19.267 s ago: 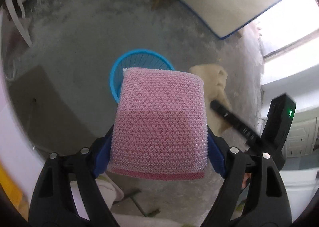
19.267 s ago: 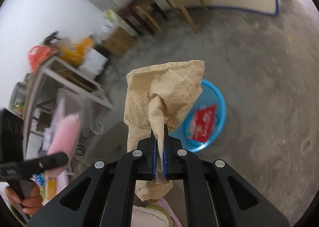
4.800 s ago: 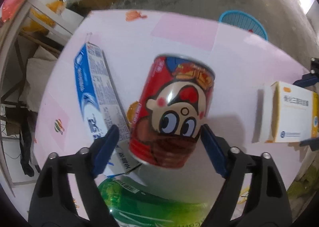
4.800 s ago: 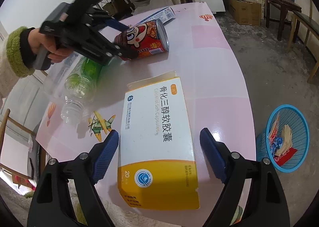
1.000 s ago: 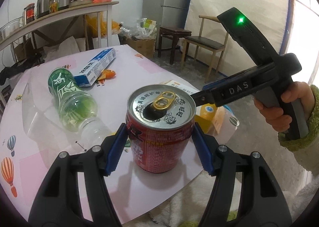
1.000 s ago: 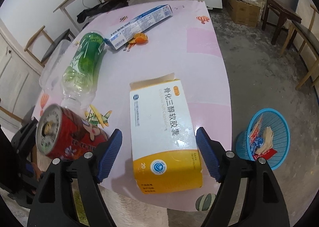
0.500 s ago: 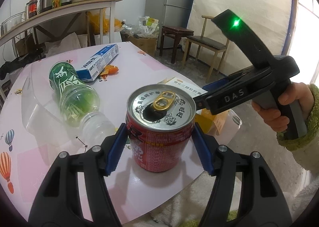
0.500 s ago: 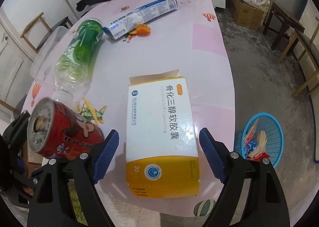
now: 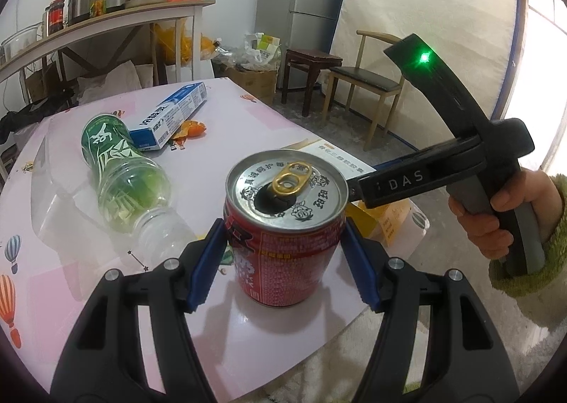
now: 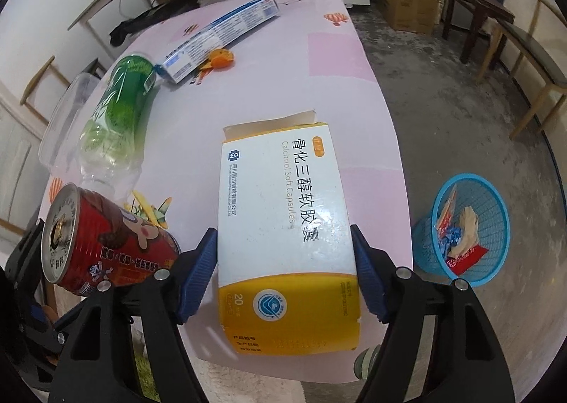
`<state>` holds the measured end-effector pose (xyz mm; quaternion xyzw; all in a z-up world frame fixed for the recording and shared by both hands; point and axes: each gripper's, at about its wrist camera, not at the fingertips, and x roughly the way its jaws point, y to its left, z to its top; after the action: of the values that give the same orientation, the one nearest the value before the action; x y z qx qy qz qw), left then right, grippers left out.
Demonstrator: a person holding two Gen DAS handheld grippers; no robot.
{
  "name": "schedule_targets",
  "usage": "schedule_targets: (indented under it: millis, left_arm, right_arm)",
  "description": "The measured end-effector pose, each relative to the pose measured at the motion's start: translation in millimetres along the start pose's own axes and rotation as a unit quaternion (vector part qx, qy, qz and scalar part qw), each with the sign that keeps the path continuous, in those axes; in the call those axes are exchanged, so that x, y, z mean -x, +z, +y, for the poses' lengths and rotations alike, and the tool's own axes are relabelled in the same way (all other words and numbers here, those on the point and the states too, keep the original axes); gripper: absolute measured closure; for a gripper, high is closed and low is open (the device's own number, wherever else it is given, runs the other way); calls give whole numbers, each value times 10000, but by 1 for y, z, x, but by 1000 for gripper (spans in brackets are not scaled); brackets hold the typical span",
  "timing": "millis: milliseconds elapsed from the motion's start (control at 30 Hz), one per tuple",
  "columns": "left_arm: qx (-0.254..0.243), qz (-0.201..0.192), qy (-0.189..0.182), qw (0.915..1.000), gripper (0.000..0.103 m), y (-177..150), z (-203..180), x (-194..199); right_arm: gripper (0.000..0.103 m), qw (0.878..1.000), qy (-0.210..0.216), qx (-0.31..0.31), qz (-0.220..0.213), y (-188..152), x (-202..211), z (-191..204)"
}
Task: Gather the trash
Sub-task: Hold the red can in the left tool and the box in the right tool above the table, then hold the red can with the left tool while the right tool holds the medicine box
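A red drink can [image 9: 283,243] with an open pull-tab top stands upright near the front edge of the pink table [image 10: 319,77]. My left gripper [image 9: 283,236] is shut on it, blue pads on both sides. A white and yellow medicine box [image 10: 283,190] lies flat near the table's right edge. The jaws of my right gripper [image 10: 285,254] are closing on it, and the pads meet its two long sides. The can [image 10: 106,247] shows at the lower left of the right wrist view. A blue mesh basket [image 10: 464,178] with wrappers in it stands on the floor to the right.
A green-labelled plastic bottle [image 10: 117,112] lies on the table beside a clear plastic tub [image 10: 60,119]. Farther back lie a blue toothpaste box [image 10: 219,31] and an orange peel [image 10: 221,57]. Wooden chairs [image 10: 531,59] and cardboard boxes stand on the concrete floor beyond.
The right gripper's jaws have come in from standing wide of the medicine box to meeting its sides. The left gripper and the can have stayed put.
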<state>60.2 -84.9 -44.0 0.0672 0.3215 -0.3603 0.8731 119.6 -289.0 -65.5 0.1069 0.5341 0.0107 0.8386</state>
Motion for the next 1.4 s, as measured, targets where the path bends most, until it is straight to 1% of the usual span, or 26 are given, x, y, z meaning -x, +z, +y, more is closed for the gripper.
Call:
schedule_targets:
  millis: [1400]
  left_arm:
    - [-145,-35,15,9999,41,5,-5,-13]
  right_arm:
    - [32,9999,134,-12,100,1,-7,5]
